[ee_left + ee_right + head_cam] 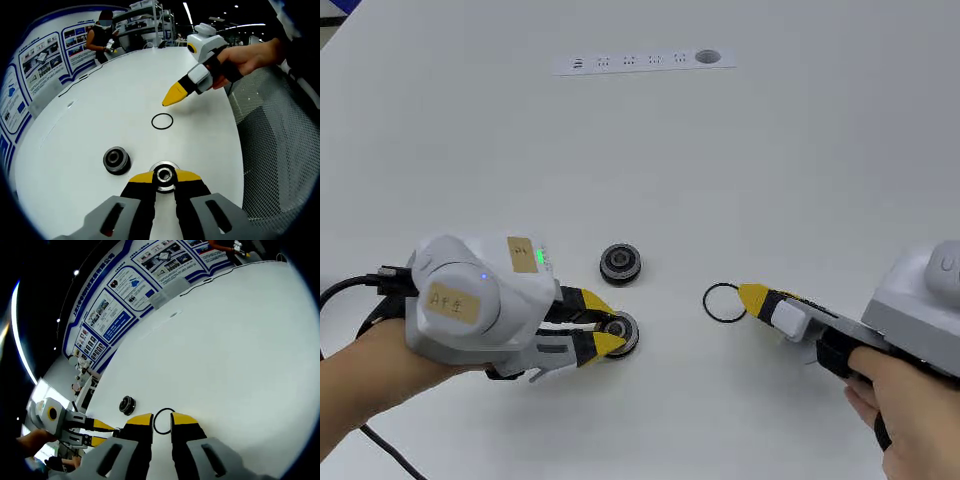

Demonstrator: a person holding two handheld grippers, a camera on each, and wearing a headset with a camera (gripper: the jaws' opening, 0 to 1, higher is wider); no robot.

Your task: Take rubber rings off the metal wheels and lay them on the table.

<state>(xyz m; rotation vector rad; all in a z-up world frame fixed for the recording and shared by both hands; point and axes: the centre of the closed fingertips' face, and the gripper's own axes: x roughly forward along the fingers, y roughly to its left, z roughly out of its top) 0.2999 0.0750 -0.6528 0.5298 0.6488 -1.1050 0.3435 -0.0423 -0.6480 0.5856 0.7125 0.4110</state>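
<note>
Holding the near wheel [623, 332] steady is the left gripper's [606, 322] function: its yellow-tipped jaws are clamped on the wheel from both sides, low on the table [770, 150] directly in front of you. Judged from its bright bare rim in the left gripper view, this wheel has already given up its ring.

To your right, the right gripper [755, 297] hangs over one rubber ring [705, 302]. The ring lies flat and round on the table. The jaws stand narrowly apart and grip nothing; in the right gripper view the ring shows just ahead of the gap between them. Treat the lay-down step for this ring as complete.

A little farther out, the second wheel [620, 263] stands free on the table, near the clamped one but not touching it. Its rim looks dark, so its ring is probably on. The next move therefore calls for you to release the near wheel, clamp the second wheel with the left gripper, and peel its ring with the right.

Two tan labels [453, 300] on the left gripper carry handwriting that cannot be read with confidence. Farthest away, a power strip [643, 61] lies flat; no brand is legible. Wall posters [40, 65] are too small to read.
</note>
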